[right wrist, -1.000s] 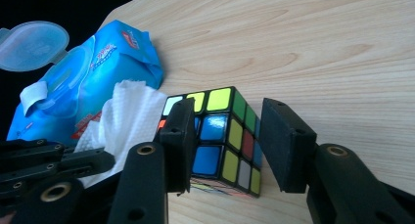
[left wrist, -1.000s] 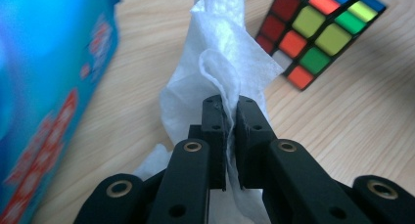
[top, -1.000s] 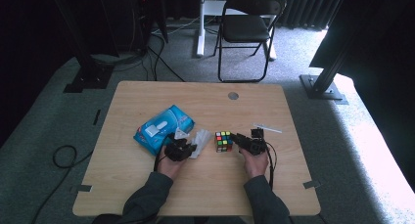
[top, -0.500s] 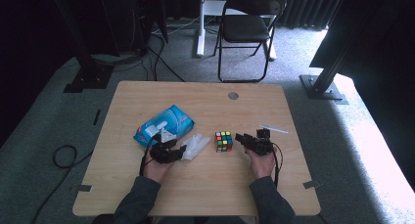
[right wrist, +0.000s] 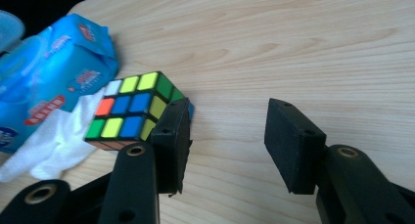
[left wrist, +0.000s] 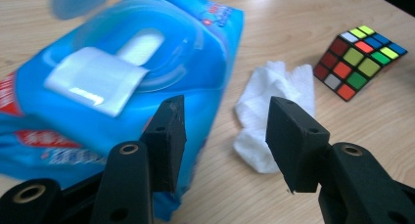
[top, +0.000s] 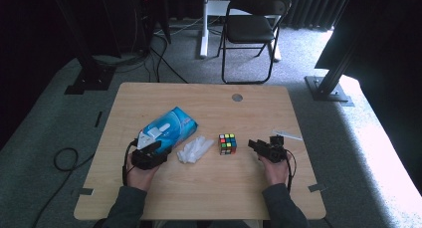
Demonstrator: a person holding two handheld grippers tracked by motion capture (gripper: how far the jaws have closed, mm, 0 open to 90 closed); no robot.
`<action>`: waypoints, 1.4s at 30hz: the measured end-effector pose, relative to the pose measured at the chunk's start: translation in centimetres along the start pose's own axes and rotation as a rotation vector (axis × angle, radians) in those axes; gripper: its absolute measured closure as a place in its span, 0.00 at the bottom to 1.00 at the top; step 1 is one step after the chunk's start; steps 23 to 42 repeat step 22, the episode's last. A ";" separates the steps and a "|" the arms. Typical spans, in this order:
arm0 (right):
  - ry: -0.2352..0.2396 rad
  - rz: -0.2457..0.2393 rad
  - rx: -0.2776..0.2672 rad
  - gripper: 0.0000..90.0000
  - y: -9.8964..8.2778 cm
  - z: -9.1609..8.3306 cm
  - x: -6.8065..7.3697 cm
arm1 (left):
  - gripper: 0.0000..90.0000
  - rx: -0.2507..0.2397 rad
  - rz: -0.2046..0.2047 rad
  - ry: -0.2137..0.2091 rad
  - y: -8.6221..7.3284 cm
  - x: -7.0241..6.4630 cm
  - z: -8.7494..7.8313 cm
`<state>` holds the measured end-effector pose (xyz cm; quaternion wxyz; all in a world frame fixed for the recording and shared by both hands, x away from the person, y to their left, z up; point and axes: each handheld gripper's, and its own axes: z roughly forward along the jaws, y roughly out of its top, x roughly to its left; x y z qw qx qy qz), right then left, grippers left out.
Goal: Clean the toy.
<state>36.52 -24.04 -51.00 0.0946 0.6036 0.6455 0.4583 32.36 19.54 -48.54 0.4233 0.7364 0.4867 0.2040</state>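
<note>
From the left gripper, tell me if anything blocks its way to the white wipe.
Nothing visible does. The left gripper stands open with bare table between its jaws and the white wipe. The blue wipes pack lies beside that path, the cube beyond it.

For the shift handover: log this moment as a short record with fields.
surface: wooden table
left hand-held gripper: jaws just opened, nothing between them
right hand-held gripper: open, empty, beside the cube
wipes pack: blue, flap open, near the left hand-held gripper
white wipe: crumpled, lying between pack and cube
puzzle cube: scrambled, at table centre
</note>
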 end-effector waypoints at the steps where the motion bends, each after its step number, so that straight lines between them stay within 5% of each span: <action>1: 0.001 0.001 -0.003 0.58 0.0 0.0 -0.1 | 0.55 -0.002 -0.005 0.006 -0.1 0.2 -0.1; 7: -0.010 -0.003 -0.008 0.58 -0.1 -0.2 -0.4 | 0.55 -0.022 -0.041 0.018 -0.5 1.1 -0.3; 42: -0.025 0.004 -0.007 0.57 -0.1 -0.2 -1.1 | 0.54 -0.036 -0.041 0.024 -0.6 1.0 -0.2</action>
